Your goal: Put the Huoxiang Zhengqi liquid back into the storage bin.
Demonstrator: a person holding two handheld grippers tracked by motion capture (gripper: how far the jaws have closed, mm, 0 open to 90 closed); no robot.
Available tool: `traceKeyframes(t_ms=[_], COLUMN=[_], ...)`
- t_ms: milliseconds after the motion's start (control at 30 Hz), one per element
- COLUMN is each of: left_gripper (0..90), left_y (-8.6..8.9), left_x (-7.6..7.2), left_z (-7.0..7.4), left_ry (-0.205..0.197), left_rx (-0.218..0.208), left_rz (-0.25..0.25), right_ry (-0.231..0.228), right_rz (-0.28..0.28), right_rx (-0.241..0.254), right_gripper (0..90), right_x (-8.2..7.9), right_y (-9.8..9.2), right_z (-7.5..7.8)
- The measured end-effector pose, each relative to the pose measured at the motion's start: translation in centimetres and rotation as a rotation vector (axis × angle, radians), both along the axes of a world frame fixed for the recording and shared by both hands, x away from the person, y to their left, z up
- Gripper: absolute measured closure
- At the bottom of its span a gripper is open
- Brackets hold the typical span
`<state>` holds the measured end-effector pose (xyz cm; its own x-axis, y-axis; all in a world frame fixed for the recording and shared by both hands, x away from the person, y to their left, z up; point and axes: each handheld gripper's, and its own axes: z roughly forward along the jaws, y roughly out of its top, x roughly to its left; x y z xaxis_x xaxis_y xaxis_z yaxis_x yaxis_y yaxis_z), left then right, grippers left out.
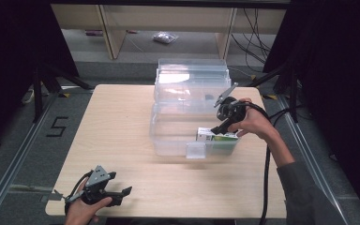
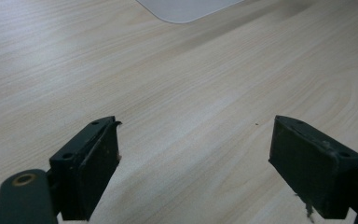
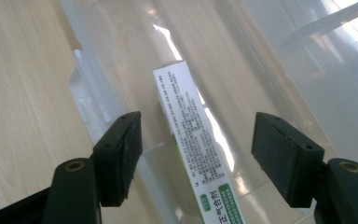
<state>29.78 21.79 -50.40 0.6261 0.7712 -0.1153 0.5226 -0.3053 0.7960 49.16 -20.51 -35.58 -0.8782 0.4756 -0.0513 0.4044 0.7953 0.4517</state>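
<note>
High view: the clear plastic bin [image 1: 187, 119] sits right of centre on the wooden table [image 1: 117, 136], its lid [image 1: 192, 75] standing up behind it. A white and green carton [image 1: 217, 137] lies inside the bin, along its near wall at the right end. The right gripper [image 1: 220, 123] hangs over that end of the bin, pointing down at the carton.

Right gripper view: jaws spread well apart, one on each side of the carton [image 3: 193, 140], pads clear of it; nothing gripped. The carton runs lengthwise up the centre of the frame, printed face up, resting on the bin floor [image 3: 242, 93].

High view, lower left: the left gripper [image 1: 122, 192] rests low at the table's near edge, well apart from the bin.

Left gripper view: jaws wide open, bare wood [image 2: 191, 93] between them, nothing held.
</note>
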Motion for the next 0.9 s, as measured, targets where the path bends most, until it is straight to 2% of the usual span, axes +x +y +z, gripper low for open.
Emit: traceKeyframes(t_ms=[33, 100, 167, 300, 400, 567, 700, 867, 900], left_gripper=[15.1, 15.1, 15.1, 15.1, 15.1, 15.1, 15.1, 15.1, 15.1], left_y=[0.1, -0.1, -0.1, -0.1, -0.1, -0.1, -0.1, 0.0, -0.1], left_x=[0.0, -0.1, 0.0, 0.0, 0.0, 0.0, 0.0, 0.0, 0.0], left_z=[0.0, 0.0, 0.0, 0.0, 0.0, 0.0, 0.0, 0.0, 0.0], left_ry=[-0.003, -0.006, -0.005, -0.006, -0.004, -0.01, -0.01, -0.006, -0.01], left_rx=[0.013, -0.027, -0.017, -0.026, -0.017, -0.018, -0.019, -0.015, -0.019], left_rz=[-0.005, 0.003, -0.001, 0.003, 0.0, 0.0, 0.001, 0.0, 0.002], right_ry=[-0.002, -0.004, -0.019, -0.012, -0.027, -0.02, -0.032, -0.022, -0.034], right_rz=[-0.005, -0.031, -0.026, -0.075, -0.069, -0.077, -0.088, -0.097, -0.086], right_rx=[0.001, 0.019, 0.029, 0.062, 0.069, 0.083, 0.08, 0.079, 0.08], right_gripper=[32.3, 31.0, 30.3, 27.7, 27.3, 27.2, 27.2, 27.0, 27.0], right_x=[0.0, -0.2, -0.1, -0.6, -0.8, -1.2, -1.6, -2.2, -2.2], right_y=[0.0, -0.2, -0.2, -0.2, -0.2, 0.0, 0.1, 0.1, 0.2], right_z=[0.0, -0.1, -0.2, -0.2, -0.1, 0.0, -0.1, -0.3, -0.4])
